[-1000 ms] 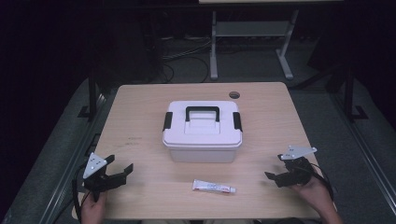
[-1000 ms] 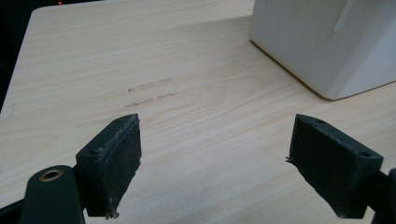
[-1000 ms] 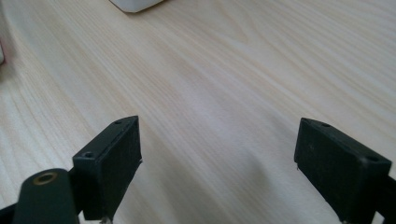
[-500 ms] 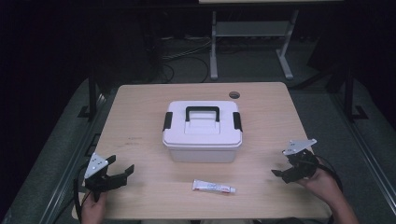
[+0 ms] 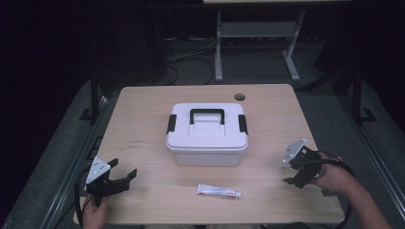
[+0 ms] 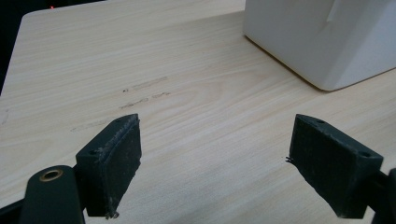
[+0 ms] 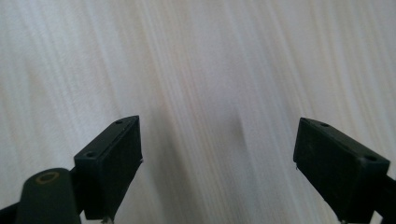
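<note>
While both the left gripper (image 5: 123, 177) and right gripper (image 5: 292, 172) hang wide open and empty, the work looks unstarted; next, reach for the tube (image 5: 218, 191) near the box (image 5: 207, 135).

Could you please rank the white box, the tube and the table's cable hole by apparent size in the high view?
1. Box, clearly largest.
2. Tube.
3. Cable hole, smallest; it lies farther from the camera.

Light wooden table (image 5: 143, 124) with white lidded box (image 5: 207, 136), small tube (image 5: 218, 191).
</note>
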